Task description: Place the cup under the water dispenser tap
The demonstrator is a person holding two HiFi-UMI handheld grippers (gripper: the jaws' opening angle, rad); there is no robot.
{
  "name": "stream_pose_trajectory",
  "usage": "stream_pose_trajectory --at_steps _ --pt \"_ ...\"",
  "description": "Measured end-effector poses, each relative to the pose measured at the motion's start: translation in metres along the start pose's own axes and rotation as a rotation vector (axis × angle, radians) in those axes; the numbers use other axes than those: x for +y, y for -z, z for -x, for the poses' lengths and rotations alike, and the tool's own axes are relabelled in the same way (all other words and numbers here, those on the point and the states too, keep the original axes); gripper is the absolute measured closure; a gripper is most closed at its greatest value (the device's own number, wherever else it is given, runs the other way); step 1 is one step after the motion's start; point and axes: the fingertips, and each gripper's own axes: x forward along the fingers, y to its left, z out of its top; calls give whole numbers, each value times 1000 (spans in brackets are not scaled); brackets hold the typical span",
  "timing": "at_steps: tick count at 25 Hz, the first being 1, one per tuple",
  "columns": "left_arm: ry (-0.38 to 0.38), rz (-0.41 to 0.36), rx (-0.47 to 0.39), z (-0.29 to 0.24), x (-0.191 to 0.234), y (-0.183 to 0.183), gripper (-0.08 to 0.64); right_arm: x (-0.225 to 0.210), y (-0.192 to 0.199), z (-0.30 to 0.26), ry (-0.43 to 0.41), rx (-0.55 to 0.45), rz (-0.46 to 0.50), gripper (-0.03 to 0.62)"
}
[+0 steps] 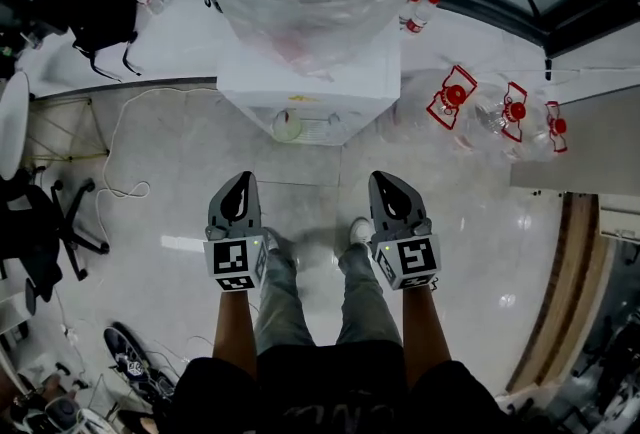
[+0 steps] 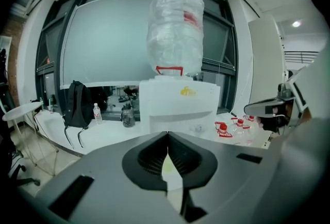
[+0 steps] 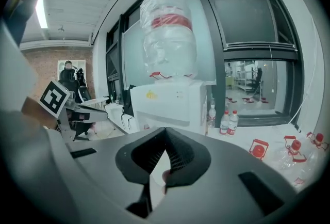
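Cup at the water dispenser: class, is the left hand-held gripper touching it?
Apart. The head view shows bare floor between the left hand-held gripper and the cup at the water dispenser.

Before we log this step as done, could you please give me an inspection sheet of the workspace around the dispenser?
Surface: pale glossy floor; no table in use.
Job's things: cup stands on the tray at the front of the water dispenser; the tap itself cannot be made out.
Clutter: clear bottles with red fittings on the floor right of the dispenser; small bottles and a black backpack on the window ledge.
Grippers: left gripper and right gripper both shut, empty, short of the dispenser.
Cables: white cable loops over the floor at left.
Surroundings: office chair at left; large windows behind.
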Motion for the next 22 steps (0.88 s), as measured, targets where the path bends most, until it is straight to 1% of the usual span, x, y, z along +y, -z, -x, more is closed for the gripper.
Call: stream_pose_trajectory --at_steps 5,8,10,13,16,18,20,22 --pt "-11 27 -26 25 -4 -40 543 -2 -36 14 8 -41 -24 578" --pt "-6 21 -28 36 -8 -61 543 -6 -53 23 40 -47 -38 578" --pt "-9 11 -57 42 -9 -78 543 -6 -64 28 49 -49 -35 578" --pt "-18 17 -79 50 -8 -95 543 2 -75 31 18 -29 -11 578" --pt "-27 24 -113 57 -3 -113 543 9 -97 30 -11 -42 24 578" --pt "-31 23 -117 64 -2 -122 543 12 -112 32 -24 -62 21 578" --pt "-25 37 -105 73 -4 -126 543 12 -124 37 -21 -79 11 578" --pt "-17 31 -105 80 -7 -133 543 10 -135 41 -10 -89 2 578"
